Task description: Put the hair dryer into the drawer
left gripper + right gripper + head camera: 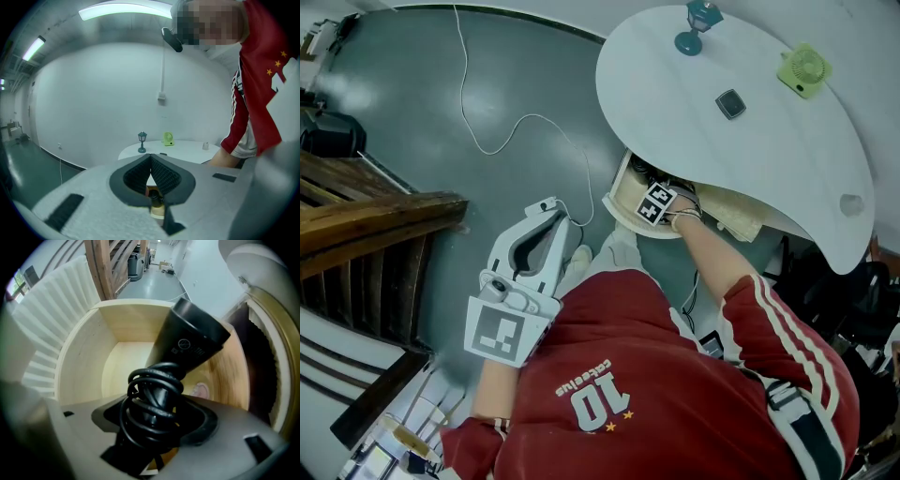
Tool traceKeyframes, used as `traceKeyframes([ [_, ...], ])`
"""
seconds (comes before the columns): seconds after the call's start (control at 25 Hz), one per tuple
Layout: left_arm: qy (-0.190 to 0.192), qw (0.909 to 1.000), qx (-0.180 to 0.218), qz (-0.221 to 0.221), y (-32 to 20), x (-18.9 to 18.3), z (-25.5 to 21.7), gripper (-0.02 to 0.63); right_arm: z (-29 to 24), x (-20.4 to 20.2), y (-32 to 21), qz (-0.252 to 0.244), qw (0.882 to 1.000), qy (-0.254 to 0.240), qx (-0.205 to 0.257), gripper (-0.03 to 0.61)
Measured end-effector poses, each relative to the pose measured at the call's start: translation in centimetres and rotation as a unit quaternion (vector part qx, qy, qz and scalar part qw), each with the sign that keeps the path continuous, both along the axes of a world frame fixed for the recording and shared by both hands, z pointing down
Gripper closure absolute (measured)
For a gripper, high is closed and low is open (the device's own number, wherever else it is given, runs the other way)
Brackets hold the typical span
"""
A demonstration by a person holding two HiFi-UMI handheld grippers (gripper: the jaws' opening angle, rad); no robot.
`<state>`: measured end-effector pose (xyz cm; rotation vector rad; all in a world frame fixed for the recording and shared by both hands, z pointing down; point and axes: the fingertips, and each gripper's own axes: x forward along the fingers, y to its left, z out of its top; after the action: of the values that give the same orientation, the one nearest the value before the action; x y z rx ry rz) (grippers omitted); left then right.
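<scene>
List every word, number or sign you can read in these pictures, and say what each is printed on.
"10": white, on the person's red shirt, with small stars beside it.
Small word next to that number: too blurred to read.
Round sign and print on the black hair dryer: too small to read.
Square black-and-white markers on the left hand-held gripper: patterns only, no words.

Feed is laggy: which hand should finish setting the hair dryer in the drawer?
Right: the right gripper is inside the drawer with the hair dryer between its fingers; the left gripper is shut and away from it.
</scene>
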<state>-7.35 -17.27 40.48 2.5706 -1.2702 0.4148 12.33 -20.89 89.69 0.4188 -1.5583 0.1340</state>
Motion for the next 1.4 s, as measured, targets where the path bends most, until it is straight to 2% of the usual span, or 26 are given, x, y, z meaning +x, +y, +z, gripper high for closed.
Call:
traceKeyframes([
  [0.44, 0.011, 0.9998, 0.0, 0.018, 0.0, 1.5, -0.3, 0.614, -2.6, -0.1, 2.3, -0.041, 0.996, -0.039, -0.062, 0.268],
  [0.6, 0.014, 0.9998, 0.002, 0.014, -0.1, 1.4, -0.5, 0.615, -2.7, 0.1, 2.7, -0.046, 0.996, -0.036, -0.063, 0.278],
  [1.04, 0.008, 0.9999, -0.006, 0.009, -0.1, 1.1, 0.0, 0.615, -1.7, -0.2, 1.3, -0.005, 0.999, -0.016, -0.048, 0.294],
  [1.24, 0.005, 0.9999, -0.008, 0.008, -0.2, 1.2, 0.3, 0.615, -1.9, 0.1, 0.8, 0.072, 0.996, -0.035, -0.044, 0.319],
  [1.4, 0.004, 0.9999, -0.007, 0.008, -0.4, 1.2, 0.3, 0.615, -2.3, 1.1, -0.5, 0.111, 0.993, -0.034, -0.012, 0.328],
])
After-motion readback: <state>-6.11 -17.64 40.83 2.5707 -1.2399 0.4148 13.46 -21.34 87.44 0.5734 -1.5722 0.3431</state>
